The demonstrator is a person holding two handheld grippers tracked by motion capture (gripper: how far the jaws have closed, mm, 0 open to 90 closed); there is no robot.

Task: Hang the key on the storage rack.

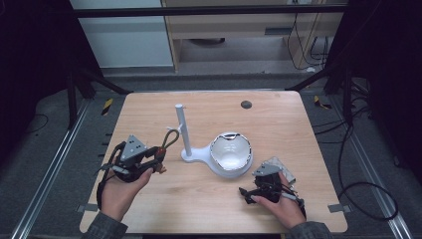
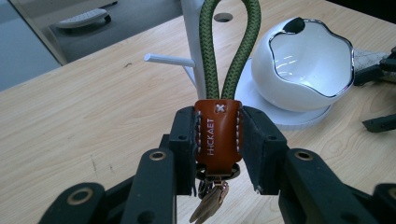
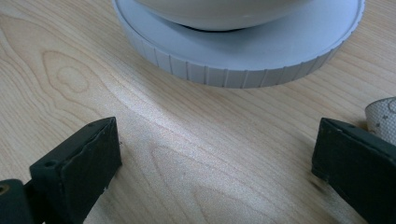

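Light wood table [image 1: 164,199] with dark floor and cables all around it, pretty bare setup. Sitting near the middle is a white stand [image 1: 183,130], basically an upright post with a little peg sticking out near the top, and its round ribbed base carries a white bowl [image 1: 230,152] with a shiny wavy chrome rim. Over on the left side, the left gripper [image 2: 217,140] has its jaws clamped on the brown leather tab of a keychain [image 2: 217,135], so the green rope loop [image 2: 229,46] stands up out of the jaws toward the post, and some metal bits dangle below the tab. From the high view that gripper sits just beside the stand, to its left, not touching it. The right gripper [image 3: 215,154] rests low over the table on the right, near the base of the stand, jaws spread wide with nothing but bare wood between them. A patch of pale patterned fabric [image 3: 384,116] peeks in just past its right jaw.
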